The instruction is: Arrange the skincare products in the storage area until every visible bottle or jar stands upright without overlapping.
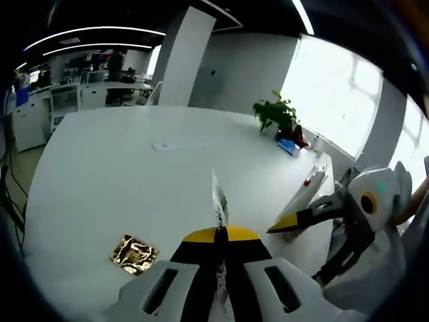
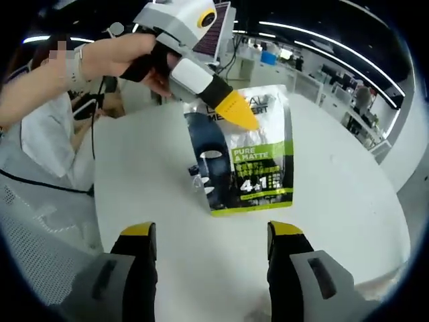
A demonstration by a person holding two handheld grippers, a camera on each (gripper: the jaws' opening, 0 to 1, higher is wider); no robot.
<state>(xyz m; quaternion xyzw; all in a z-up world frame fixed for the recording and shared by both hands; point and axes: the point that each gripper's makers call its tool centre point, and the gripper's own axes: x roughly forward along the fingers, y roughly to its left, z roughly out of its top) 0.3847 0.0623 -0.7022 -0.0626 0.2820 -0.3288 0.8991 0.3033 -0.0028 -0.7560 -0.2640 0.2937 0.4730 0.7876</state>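
A silver, green and black face-mask sachet [image 2: 251, 157] marked "PURE & MATTE" hangs upright over the white table [image 2: 348, 208]. My left gripper [image 2: 238, 111], held by a hand, is shut on its top edge. In the left gripper view the sachet [image 1: 218, 198] shows edge-on, rising from the closed yellow-tipped left gripper [image 1: 221, 235]. My right gripper [image 2: 212, 231] stands open just short of the sachet, with nothing between its fingers. It also enters the left gripper view from the right, one yellow fingertip [image 1: 289, 221] pointing at the sachet.
A crumpled gold foil packet [image 1: 134, 253] lies on the table [image 1: 134, 161] to the left of my left gripper. A potted plant [image 1: 276, 114] and a small blue item [image 1: 288, 147] sit at the far edge. A person's arm [image 2: 47, 80] and cables are at the left.
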